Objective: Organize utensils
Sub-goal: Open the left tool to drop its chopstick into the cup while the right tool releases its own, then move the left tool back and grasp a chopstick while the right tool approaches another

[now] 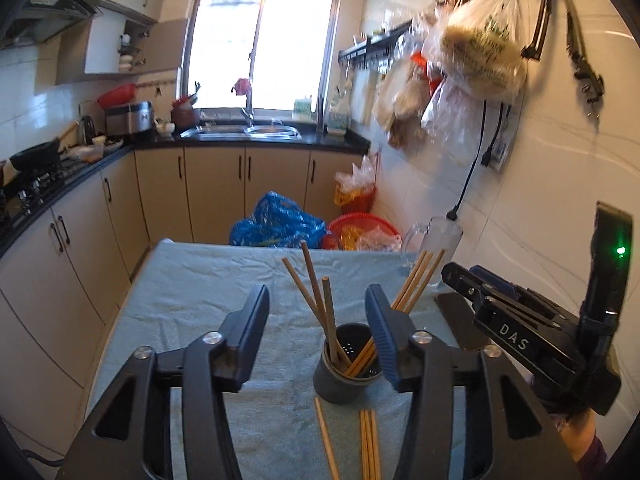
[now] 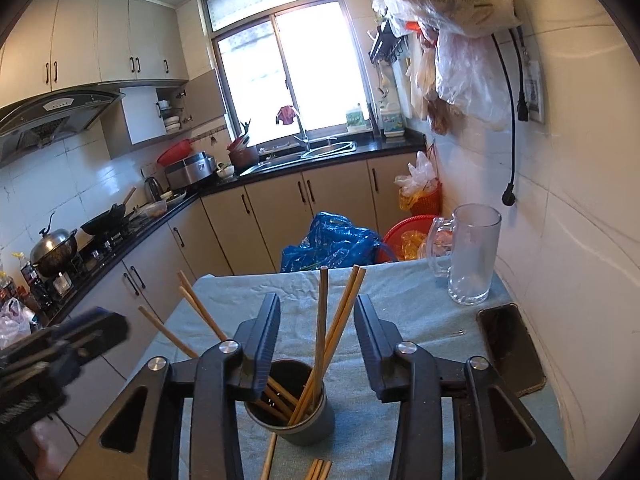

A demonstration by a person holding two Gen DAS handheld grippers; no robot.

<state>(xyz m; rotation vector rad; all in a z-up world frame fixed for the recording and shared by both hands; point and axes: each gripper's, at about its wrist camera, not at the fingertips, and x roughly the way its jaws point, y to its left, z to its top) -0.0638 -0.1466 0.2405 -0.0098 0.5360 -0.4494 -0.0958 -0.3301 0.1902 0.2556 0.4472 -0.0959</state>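
Over the desk (image 2: 400, 320), both sets of jaws are standing apart and holding nothing. The left gripper (image 1: 318, 332) is hanging just above the dark holder (image 1: 346, 364), which is sitting upright on the blue cloth with several chopsticks (image 1: 316, 300) leaning out of it. The right gripper (image 2: 316, 340) is hovering over the same holder (image 2: 290, 404), with sticks rising between its jaws. Loose chopsticks (image 1: 368, 444) are lying flat on the cloth just in front of the holder, one single (image 1: 326, 440) beside a small bunch. Likely next: dropping low, closing on one loose stick near its middle, keeping it level, then tipping it in without knocking the holder. Glass mug (image 2: 472, 256) and phone (image 2: 510, 348) are sitting well apart at the right.
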